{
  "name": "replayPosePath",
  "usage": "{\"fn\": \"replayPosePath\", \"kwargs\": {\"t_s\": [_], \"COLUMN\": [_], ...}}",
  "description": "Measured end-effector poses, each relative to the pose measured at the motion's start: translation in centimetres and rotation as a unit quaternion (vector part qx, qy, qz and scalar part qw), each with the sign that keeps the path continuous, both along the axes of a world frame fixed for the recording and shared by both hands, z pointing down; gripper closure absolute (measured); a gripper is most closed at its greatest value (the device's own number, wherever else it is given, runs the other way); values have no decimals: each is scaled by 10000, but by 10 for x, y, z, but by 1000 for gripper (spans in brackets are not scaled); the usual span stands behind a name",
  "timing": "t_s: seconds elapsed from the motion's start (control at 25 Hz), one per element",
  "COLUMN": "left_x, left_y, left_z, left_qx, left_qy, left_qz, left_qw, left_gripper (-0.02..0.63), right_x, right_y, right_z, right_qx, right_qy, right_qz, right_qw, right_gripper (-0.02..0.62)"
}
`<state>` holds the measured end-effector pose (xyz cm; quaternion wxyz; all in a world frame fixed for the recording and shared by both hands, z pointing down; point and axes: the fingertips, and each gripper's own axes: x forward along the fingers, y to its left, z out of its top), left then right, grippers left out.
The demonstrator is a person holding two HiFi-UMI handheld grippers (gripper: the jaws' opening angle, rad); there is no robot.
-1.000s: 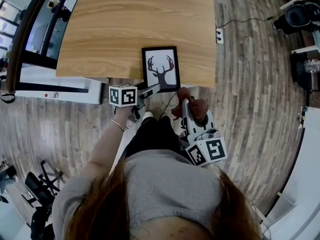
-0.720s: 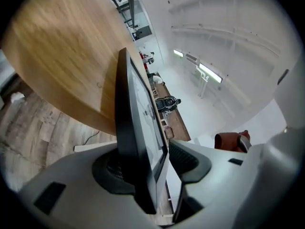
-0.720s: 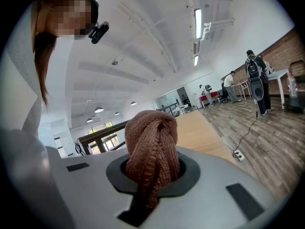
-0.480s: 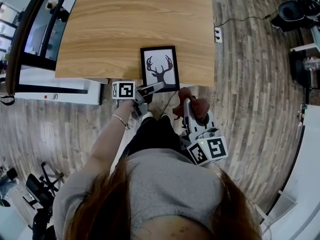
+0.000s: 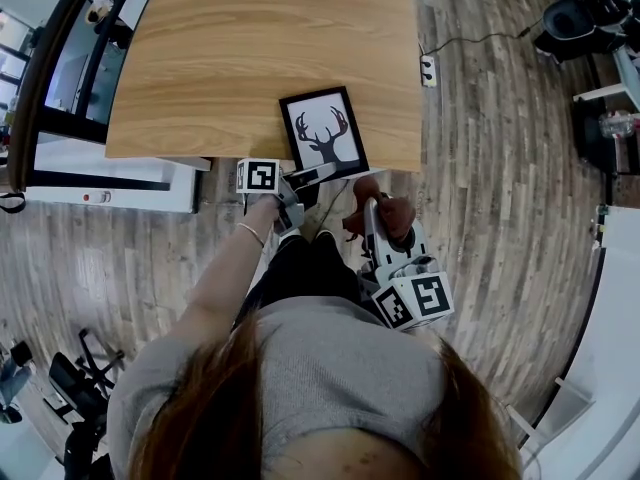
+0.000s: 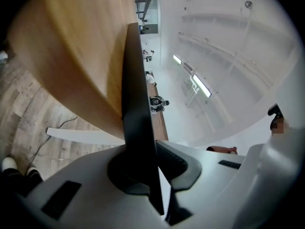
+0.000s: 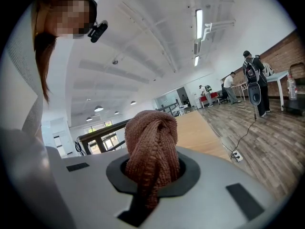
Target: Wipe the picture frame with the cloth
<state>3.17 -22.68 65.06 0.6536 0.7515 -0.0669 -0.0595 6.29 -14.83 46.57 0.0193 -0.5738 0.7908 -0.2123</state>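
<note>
Left gripper [image 5: 322,174]: jaws just closed in on frame's [image 5: 323,131] near edge, at tabletop [image 5: 250,48] rim. Right gripper [image 5: 370,206]: we hold cloth [image 5: 393,216] bunched in it, near frame's corner.

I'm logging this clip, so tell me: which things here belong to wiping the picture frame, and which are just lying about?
In the job:
- picture frame, between the left gripper fingers, which have just been closing on it
- cloth, held in the right gripper

Just lying about:
- power strip on the floor
- black chair
</note>
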Motion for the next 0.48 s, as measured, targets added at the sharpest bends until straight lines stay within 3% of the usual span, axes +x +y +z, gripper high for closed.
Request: {"fn": "replayPosePath", "kwargs": {"t_s": [0.16, 0.28, 0.36, 0.48], "left_x": [4, 12, 15, 16], "left_y": [5, 19, 24, 18], "left_z": [-10, -38, -51, -71], "left_qx": [80, 103, 467, 1374], "left_qy": [214, 657, 595, 130], "left_qz": [-38, 7, 132, 339], "left_qw": [9997, 9978, 9970, 9898], "left_gripper": [558, 563, 563, 563], "right_x": [9, 18, 23, 26], "right_y": [1, 6, 8, 5], "right_z": [-4, -10, -14, -29], "right_qx": [29, 107, 196, 432], "right_qy": [-13, -35, -54, -71], "right_qz": [35, 52, 32, 0], "right_qw": [10000, 9999, 9998, 9990], "right_gripper": [551, 551, 551, 549]}}
